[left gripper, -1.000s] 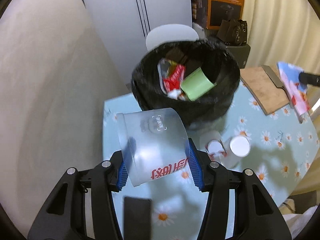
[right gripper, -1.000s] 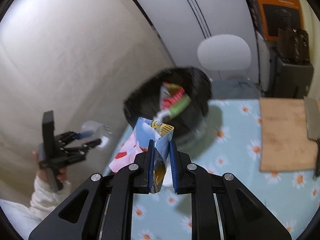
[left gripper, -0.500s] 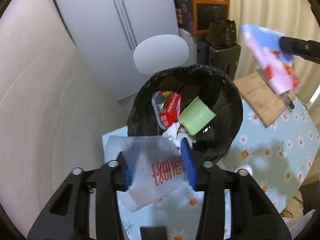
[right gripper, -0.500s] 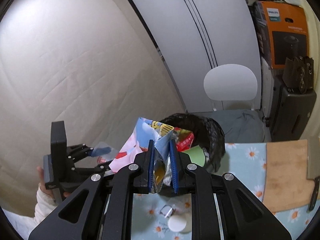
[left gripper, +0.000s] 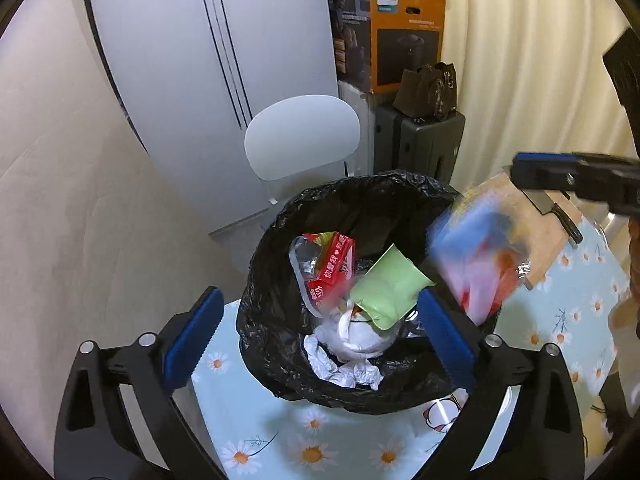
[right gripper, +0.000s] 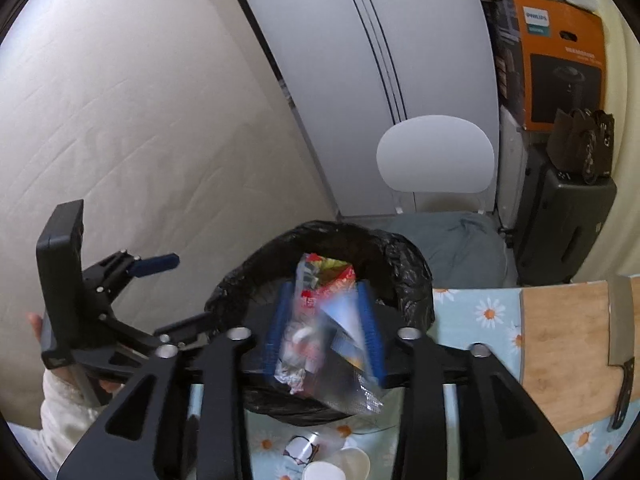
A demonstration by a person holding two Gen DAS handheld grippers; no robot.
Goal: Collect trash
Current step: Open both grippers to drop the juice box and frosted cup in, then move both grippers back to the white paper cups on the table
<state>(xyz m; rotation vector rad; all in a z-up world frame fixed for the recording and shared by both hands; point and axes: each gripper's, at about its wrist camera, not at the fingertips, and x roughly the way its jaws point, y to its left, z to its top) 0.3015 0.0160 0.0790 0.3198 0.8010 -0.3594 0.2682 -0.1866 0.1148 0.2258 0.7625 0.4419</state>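
Note:
A bin lined with a black bag (left gripper: 276, 288) stands on the flowered table and holds a red packet, a green carton (left gripper: 388, 284) and crumpled tissue. My left gripper (left gripper: 320, 340) hangs over its near rim, jaws opening wide, with nothing held between the fingers. A blue and pink snack wrapper (left gripper: 476, 260) is a falling blur at the bin's right rim, just under my right gripper (left gripper: 560, 172). In the right wrist view, the right gripper (right gripper: 324, 332) is opening and the wrapper (right gripper: 344, 320) slips loose between its pads above the bin (right gripper: 416, 280). The left gripper (right gripper: 176, 292) shows at the left.
A wooden cutting board (right gripper: 560, 352) with a cleaver (right gripper: 622, 320) lies on the table to the right. Paper cups (right gripper: 340, 464) sit on the table in front of the bin. Behind the table are a white chair (left gripper: 300, 136), a dark suitcase (left gripper: 420, 140) and stacked boxes.
Both hands moved up over the bin. The left jaws sprang wide and the clear plastic cup is gone from them. The right jaws parted and the wrapper is dropping.

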